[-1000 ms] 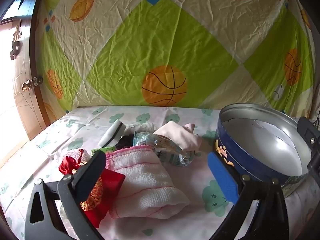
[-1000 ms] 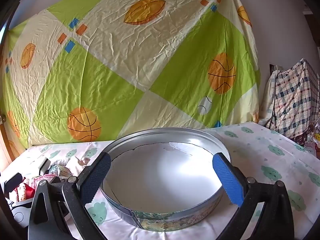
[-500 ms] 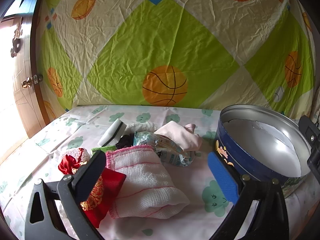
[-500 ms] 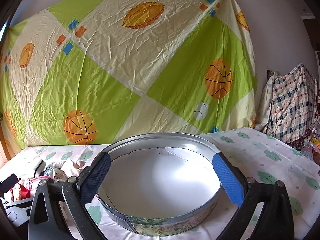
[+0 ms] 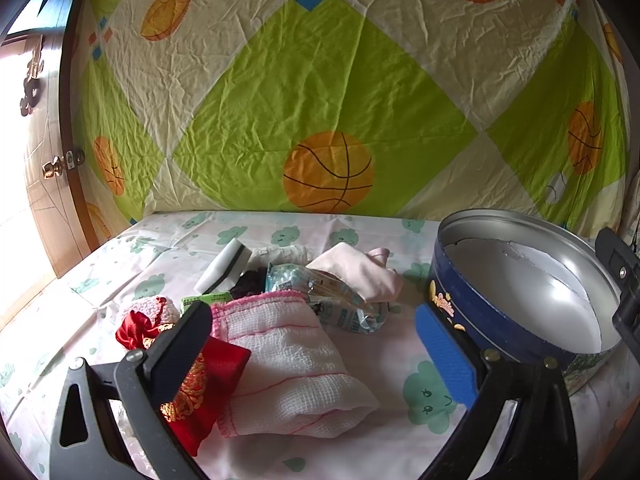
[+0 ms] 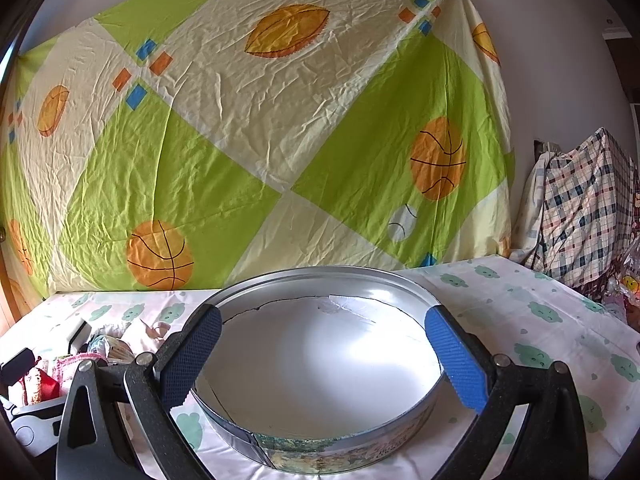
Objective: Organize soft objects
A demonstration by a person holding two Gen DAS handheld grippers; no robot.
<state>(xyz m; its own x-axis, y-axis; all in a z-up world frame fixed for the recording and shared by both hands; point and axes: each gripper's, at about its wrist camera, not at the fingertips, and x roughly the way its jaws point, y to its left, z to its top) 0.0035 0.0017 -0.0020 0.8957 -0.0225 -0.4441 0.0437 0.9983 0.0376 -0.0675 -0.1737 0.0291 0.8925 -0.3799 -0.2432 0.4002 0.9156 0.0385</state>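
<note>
Here: one round tin (image 6: 320, 432), one soft-object pile (image 5: 280, 320); both grippers (image 5: 316, 344) (image 6: 324, 356) spread apart, empty.

A large wrinkled bedsheet (image 6: 256, 152) hung across the back wall, patterned in lime-green and cream diamonds with orange basketballs and small blue and orange squares. Above it, at the upper right of the right wrist view, bare white wall (image 6: 552, 40) showed. A white cloth printed with green clouds (image 6: 520, 320) covered the surface in the lower part of both views. At the right edge a plaid fabric (image 6: 580, 216) was draped over something. At the left edge of the left wrist view stood a brown wooden door (image 5: 44, 184) with a brass knob (image 5: 50, 169), bright daylight washing in beside it.
</note>
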